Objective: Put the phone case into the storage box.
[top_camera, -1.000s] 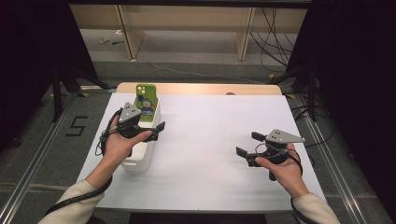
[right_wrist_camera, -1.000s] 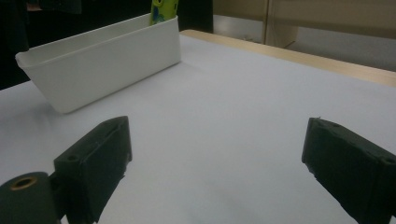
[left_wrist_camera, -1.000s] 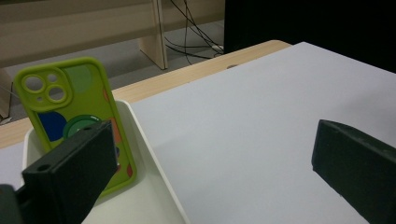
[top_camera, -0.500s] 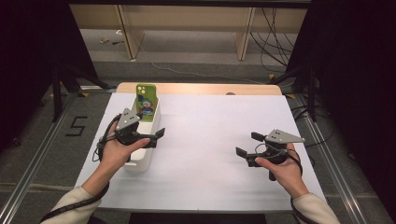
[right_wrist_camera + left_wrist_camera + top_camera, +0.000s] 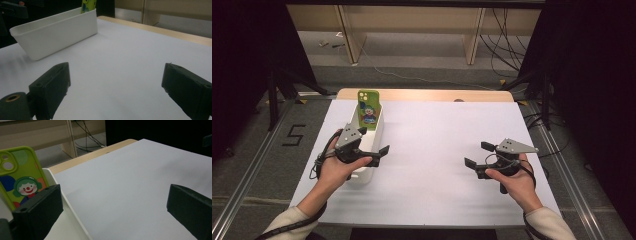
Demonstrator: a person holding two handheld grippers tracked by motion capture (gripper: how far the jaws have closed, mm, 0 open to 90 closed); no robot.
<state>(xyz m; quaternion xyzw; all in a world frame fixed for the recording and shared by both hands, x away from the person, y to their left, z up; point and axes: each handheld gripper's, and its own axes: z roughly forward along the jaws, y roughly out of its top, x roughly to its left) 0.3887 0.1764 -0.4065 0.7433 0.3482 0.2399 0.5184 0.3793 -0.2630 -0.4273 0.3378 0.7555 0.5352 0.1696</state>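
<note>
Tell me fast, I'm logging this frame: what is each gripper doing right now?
Left gripper: open, holding nothing, above the white bin with the phone case.
Right gripper: open, holding nothing, over the table.

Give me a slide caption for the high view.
Left gripper open over a white bin holding a green phone case; right gripper open.

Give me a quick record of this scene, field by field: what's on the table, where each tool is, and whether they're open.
surface: table under a white sheet
bin: white bin at the left side
bin contents: green phone case with a clown picture, leaning at the far end
left tool: open, over the bin's right wall, holding nothing
right tool: open, over bare sheet at the right, holding nothing
</note>
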